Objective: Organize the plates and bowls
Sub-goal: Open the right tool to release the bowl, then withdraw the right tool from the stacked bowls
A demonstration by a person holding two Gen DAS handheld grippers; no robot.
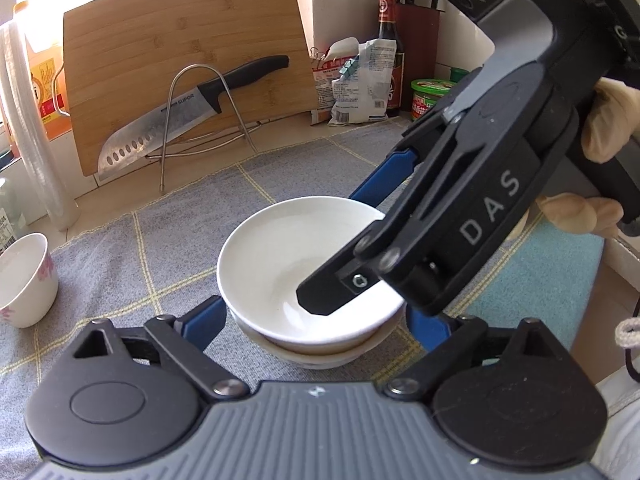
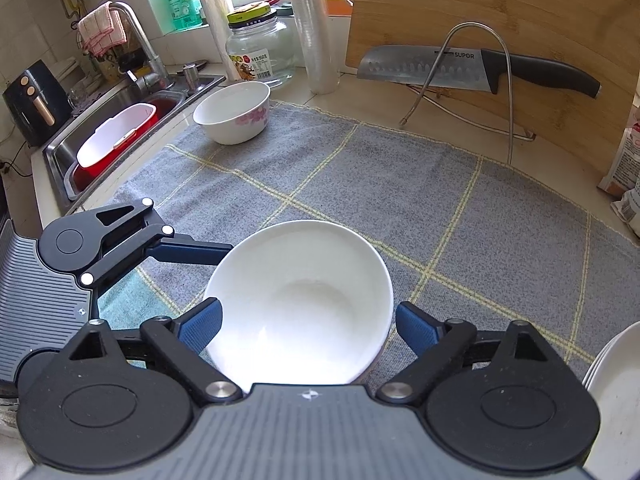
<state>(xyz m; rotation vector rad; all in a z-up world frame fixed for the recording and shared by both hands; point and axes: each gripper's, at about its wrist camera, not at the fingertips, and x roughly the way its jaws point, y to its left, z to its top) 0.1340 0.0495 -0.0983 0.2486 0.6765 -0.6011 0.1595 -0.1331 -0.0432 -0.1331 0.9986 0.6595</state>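
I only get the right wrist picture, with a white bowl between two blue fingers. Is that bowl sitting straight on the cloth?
Observer: No. The left wrist view shows the white bowl nested in another bowl beneath it.
Operator: Whose black tool is at my left edge?
Observer: That is the left gripper, open, its fingers either side of the stack.
Operator: Is a person holding my tool?
Observer: Yes, a gloved hand grips the handle of the right gripper, which is open over the bowl.
Operator: Anything right of the cutting board?
Observer: A dark sauce bottle and a green-lidded tub.
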